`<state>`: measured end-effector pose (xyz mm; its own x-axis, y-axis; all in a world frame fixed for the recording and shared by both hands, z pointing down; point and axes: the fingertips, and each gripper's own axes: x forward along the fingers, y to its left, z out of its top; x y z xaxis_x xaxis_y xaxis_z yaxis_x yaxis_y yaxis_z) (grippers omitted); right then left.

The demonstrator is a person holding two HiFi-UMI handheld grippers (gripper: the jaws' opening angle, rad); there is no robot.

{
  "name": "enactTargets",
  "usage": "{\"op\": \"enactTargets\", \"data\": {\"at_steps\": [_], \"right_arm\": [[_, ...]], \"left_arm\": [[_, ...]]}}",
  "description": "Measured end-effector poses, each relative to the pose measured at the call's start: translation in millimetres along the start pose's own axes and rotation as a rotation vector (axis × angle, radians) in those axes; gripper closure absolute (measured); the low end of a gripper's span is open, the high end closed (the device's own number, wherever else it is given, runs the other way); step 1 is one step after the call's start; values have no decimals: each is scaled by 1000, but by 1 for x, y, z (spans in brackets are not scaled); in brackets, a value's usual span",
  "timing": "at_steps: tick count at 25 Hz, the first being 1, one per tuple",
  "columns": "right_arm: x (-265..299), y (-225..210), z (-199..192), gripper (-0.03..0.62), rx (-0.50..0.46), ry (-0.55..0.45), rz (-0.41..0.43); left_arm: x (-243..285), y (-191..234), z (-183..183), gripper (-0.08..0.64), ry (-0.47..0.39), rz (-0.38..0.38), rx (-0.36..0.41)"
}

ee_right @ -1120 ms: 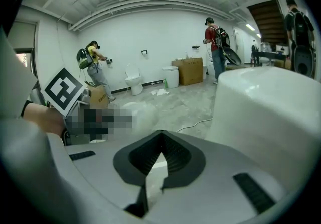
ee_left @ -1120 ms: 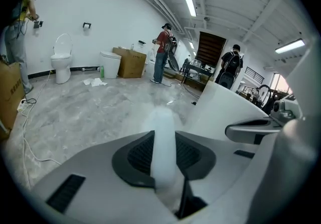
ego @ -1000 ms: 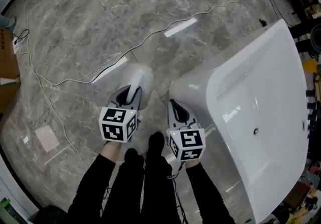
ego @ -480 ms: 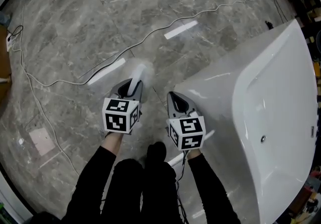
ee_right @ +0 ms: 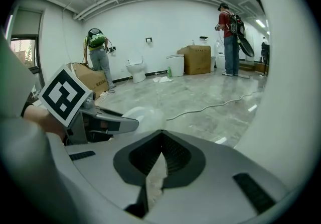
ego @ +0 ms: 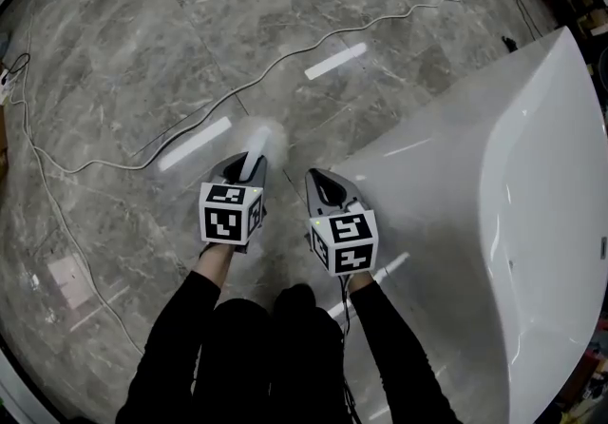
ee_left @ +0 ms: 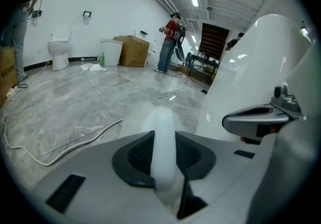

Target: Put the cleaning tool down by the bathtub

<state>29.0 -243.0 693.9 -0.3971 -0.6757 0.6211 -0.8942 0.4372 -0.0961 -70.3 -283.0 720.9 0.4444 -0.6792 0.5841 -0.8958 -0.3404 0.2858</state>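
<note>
My left gripper point(ego: 249, 165) is shut on the cleaning tool point(ego: 258, 141), a pale white handle with a soft white head that sticks out past the jaws over the grey marble floor. In the left gripper view the tool point(ee_left: 163, 135) stands pinched between the dark pads of the left gripper point(ee_left: 163, 155). The white bathtub point(ego: 532, 222) fills the right side, its rounded end just right of my right gripper point(ego: 326, 186). That right gripper point(ee_right: 160, 156) has its tips together with nothing between them. The bathtub point(ee_left: 241, 87) rises close beside both grippers.
A long cable point(ego: 285, 56) snakes across the floor ahead. A toilet point(ee_left: 59, 47), a cardboard box point(ee_left: 133, 49) and standing people point(ee_left: 170, 42) point(ee_right: 98, 54) are far back by the wall. My own black-clad legs point(ego: 275, 346) are below the grippers.
Both grippers have sunk toward the floor, side by side, the tool still in the left one. The bathtub has slid toward the right edge of the head view.
</note>
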Motion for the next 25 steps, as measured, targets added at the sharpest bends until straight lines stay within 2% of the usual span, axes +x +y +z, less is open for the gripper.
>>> {"op": "enactTargets", "data": {"at_steps": [12,25], "right_arm": [[41,-5,-28,592,-16,1,4],[66,-5,-64,592,10,57,15]], "left_arm": [[41,16,-23,462,11,10,9],[71,29,-53,462,67,27,-4]]}}
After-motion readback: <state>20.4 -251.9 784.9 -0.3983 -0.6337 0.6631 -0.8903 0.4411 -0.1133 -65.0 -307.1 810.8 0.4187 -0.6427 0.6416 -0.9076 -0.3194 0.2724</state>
